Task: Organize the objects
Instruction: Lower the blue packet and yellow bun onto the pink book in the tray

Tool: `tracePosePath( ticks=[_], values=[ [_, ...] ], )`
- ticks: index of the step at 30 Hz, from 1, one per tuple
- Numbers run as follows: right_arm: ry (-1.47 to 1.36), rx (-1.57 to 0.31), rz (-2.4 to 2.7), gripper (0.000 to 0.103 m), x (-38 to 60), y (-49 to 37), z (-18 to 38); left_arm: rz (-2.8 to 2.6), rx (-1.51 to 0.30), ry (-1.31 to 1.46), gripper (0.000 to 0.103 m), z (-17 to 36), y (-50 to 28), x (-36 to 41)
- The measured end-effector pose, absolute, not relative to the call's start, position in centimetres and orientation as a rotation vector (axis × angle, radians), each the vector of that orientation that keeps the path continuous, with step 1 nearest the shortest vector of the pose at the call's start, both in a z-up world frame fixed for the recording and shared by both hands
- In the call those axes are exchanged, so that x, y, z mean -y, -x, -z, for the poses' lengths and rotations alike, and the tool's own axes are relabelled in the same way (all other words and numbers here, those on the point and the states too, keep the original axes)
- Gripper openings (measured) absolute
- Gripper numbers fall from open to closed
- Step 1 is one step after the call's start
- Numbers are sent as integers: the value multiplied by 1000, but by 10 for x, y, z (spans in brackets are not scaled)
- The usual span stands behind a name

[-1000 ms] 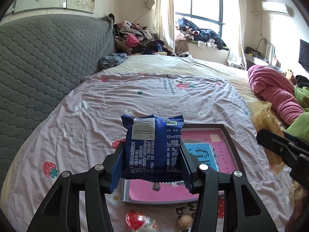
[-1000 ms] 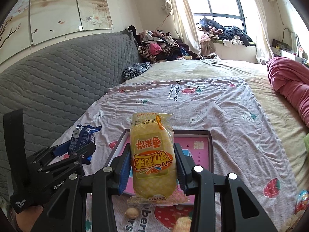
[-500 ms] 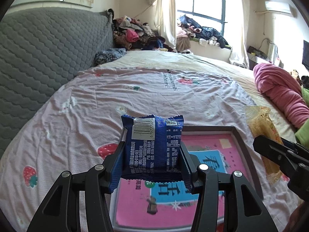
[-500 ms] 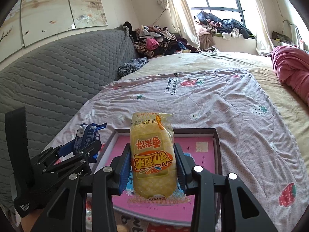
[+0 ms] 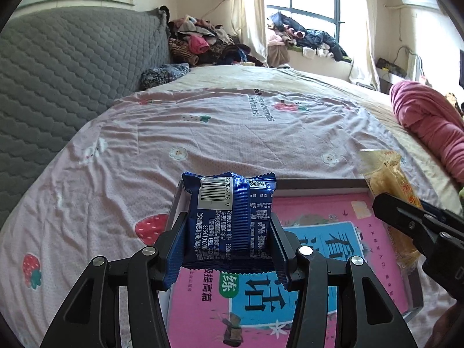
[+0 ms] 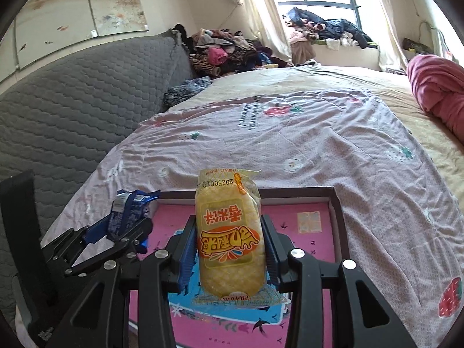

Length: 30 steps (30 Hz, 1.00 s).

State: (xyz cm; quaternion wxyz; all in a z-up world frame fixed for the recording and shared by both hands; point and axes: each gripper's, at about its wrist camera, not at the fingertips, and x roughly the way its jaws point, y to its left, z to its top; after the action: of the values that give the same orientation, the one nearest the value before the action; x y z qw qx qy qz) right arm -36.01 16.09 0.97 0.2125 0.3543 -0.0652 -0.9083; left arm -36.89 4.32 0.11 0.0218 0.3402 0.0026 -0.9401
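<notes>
My left gripper (image 5: pixel 229 232) is shut on a blue snack packet (image 5: pixel 229 220) with a barcode, held over the left part of a dark-framed tray (image 5: pixel 319 184) with a pink printed floor. My right gripper (image 6: pixel 230 237) is shut on a yellow cake packet (image 6: pixel 230 232), also above the tray (image 6: pixel 337 203). The right gripper shows at the right edge of the left wrist view, where the yellow packet (image 5: pixel 388 174) sticks up from it. In the right wrist view the left gripper (image 6: pixel 127 226) with the blue packet (image 6: pixel 130 211) is at the left.
The tray lies on a bed with a pink strawberry-print sheet (image 5: pixel 203 133). A grey quilted headboard (image 5: pixel 58 72) runs along the left. A rolled pink blanket (image 5: pixel 426 121) lies at the right. Piles of clothes (image 5: pixel 203 46) sit at the far end by the window.
Both grippers have moved forward and down over the tray with their packets still gripped. The tray now looks larger, and the small items in front of it have left view.
</notes>
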Motion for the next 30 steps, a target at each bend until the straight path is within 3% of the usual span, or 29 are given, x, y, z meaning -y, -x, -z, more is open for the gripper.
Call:
tracePosePath(
  ticks=[30],
  values=[
    [-1175,113,2487,42,-152,394,31,2869,-47,-1225,54,34,398,-47]
  ],
)
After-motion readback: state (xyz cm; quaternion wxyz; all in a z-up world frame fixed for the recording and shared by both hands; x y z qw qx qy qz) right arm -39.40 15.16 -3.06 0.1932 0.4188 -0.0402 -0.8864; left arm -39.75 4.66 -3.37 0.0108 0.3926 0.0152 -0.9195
